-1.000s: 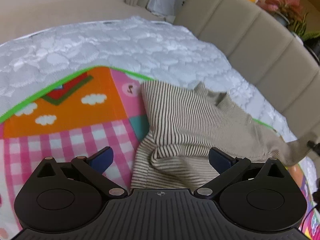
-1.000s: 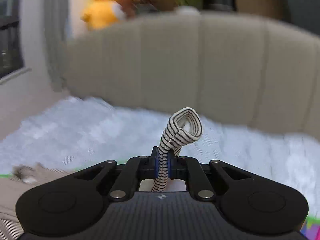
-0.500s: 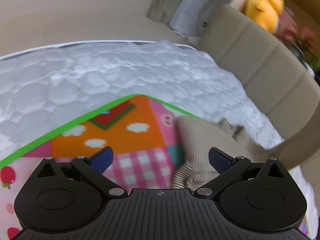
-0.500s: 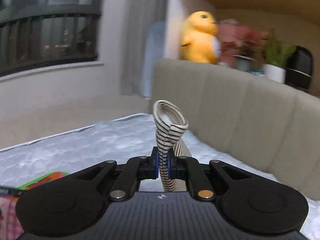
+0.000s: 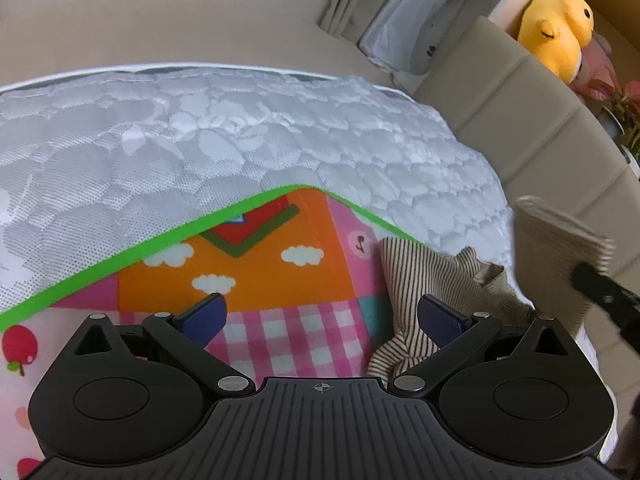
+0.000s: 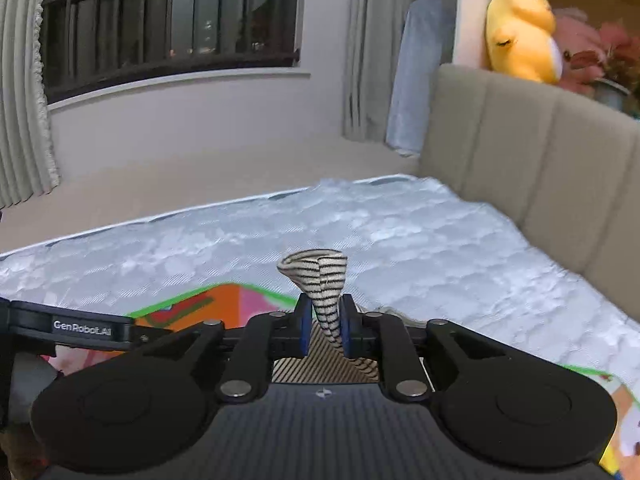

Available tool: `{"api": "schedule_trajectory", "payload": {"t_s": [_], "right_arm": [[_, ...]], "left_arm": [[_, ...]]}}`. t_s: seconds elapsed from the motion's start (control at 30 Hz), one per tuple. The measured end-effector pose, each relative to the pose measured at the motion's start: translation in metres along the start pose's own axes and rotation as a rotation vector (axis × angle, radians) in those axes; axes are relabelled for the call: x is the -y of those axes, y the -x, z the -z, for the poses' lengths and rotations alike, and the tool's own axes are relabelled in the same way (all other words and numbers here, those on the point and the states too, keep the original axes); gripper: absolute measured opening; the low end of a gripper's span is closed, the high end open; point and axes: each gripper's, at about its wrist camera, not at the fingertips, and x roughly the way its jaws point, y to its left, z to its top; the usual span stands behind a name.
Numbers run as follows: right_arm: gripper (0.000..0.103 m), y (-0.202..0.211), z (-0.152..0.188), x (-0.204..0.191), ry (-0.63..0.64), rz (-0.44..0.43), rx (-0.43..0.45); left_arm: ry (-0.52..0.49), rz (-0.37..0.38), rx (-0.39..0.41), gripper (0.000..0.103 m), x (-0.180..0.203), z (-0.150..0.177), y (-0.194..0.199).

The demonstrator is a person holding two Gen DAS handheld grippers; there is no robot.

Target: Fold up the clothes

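right gripper [image 6: 324, 332] fingers opening — striped garment [image 6: 320, 284] fold between | fold upright

Soft, even indoor light filled both fisheye views; edges bowed strongly, the window [image 6: 172, 20] was dark, distant areas slightly blurred.

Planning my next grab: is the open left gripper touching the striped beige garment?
Cannot tell: in the left wrist view the left gripper's right pad overlaps the striped garment.

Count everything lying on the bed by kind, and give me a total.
Striped garment: 1
Colourful play mat: 1
Total: 2
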Motion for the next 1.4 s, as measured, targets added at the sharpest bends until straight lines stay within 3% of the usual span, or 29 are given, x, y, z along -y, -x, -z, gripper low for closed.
{"api": "schedule_trajectory", "payload": {"t_s": [0.07, 0.2, 0.27, 0.43, 0.7, 0.83, 0.93, 1.03, 1.1, 1.17, 1.23, 1.27, 1.4], "right_arm": [[0.024, -0.002, 0.005, 0.002, -0.007, -0.012, -0.002], [0.052, 0.005, 0.016, 0.012, -0.028, -0.022, 0.010], [0.055, 0.007, 0.019, 0.020, -0.040, -0.021, 0.011], [0.074, 0.015, 0.041, 0.038, -0.041, 0.001, -0.005], [0.078, 0.015, 0.084, 0.082, -0.106, 0.073, -0.067], [0.081, 0.024, 0.099, 0.103, -0.143, 0.105, -0.054], [0.081, 0.033, 0.116, 0.116, -0.182, 0.109, -0.067], [0.081, 0.041, 0.134, 0.122, -0.191, 0.109, -0.099], [0.081, 0.045, 0.146, 0.125, -0.190, 0.106, -0.123], [0.081, 0.048, 0.152, 0.125, -0.160, 0.114, -0.127], [0.081, 0.049, 0.153, 0.125, -0.148, 0.117, -0.119], [0.081, 0.048, 0.152, 0.126, -0.153, 0.116, -0.112], [0.081, 0.039, 0.138, 0.127, -0.175, 0.116, -0.085]], "left_arm": [[-0.015, 0.002, -0.008, 0.103, 0.003, 0.002, -0.003], [-0.045, 0.007, -0.025, 0.103, 0.010, 0.007, -0.008], [-0.059, 0.006, -0.034, 0.103, 0.013, 0.009, -0.011], [-0.101, 0.007, -0.048, 0.103, 0.024, 0.016, -0.018], [-0.184, 0.038, -0.024, 0.103, 0.054, 0.024, -0.030], [-0.230, 0.130, 0.046, 0.101, 0.074, 0.028, -0.033], [-0.293, 0.156, 0.041, 0.088, 0.092, 0.035, -0.045], [-0.329, 0.115, 0.021, 0.081, 0.104, 0.043, -0.065], [-0.337, 0.083, 0.029, 0.064, 0.105, 0.048, -0.074], [-0.343, 0.061, 0.071, 0.032, 0.104, 0.050, -0.074], [-0.320, 0.073, 0.111, 0.023, 0.099, 0.045, -0.066], [-0.307, 0.074, 0.127, 0.010, 0.096, 0.042, -0.061], [-0.310, -0.004, 0.121, 0.008, 0.084, 0.035, -0.060]]}}
